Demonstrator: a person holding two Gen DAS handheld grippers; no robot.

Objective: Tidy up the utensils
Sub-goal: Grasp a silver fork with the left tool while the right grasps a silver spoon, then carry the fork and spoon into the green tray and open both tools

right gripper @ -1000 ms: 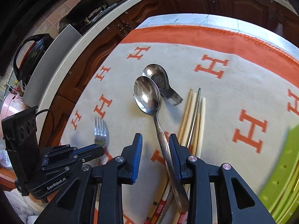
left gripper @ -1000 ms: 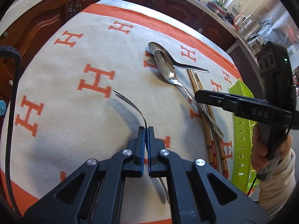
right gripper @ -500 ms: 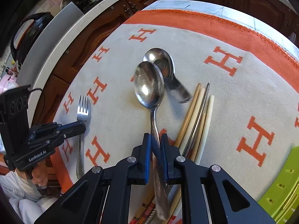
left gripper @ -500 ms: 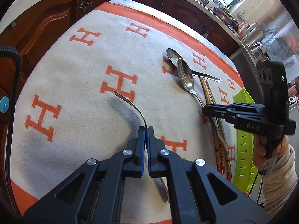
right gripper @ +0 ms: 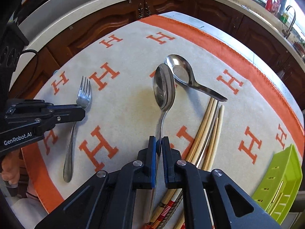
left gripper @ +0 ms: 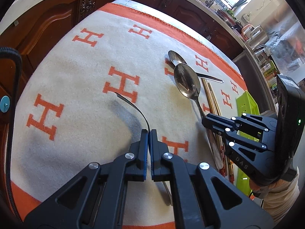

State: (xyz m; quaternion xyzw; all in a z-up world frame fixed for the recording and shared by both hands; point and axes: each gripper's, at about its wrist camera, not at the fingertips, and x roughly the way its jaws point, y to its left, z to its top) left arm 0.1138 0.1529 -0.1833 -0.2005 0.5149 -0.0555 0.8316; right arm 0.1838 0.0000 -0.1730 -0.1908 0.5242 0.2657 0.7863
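My left gripper [left gripper: 148, 133] is shut on a steel fork [left gripper: 131, 105] near its neck; in the right wrist view that gripper [right gripper: 83, 110] shows at the left, with the fork [right gripper: 83, 93] tines pointing away. My right gripper [right gripper: 158, 143] is closing its jaws on the handle of a large steel spoon [right gripper: 164, 87], and the pads press on it. The spoon's bowl is rolled up onto its edge. A short soup spoon [right gripper: 179, 70] lies just behind that bowl. Several chopsticks [right gripper: 207, 129] lie right of the handle.
Everything lies on a beige cloth [right gripper: 125, 103] with orange H marks and an orange border. A lime green slotted tray [right gripper: 282, 171] sits at the right edge of the table. Dark wooden cabinets and a countertop ring the far side.
My right gripper has closed on the large spoon's handle, and the spoon has rolled from flat onto its edge. The left gripper keeps its hold on the fork.
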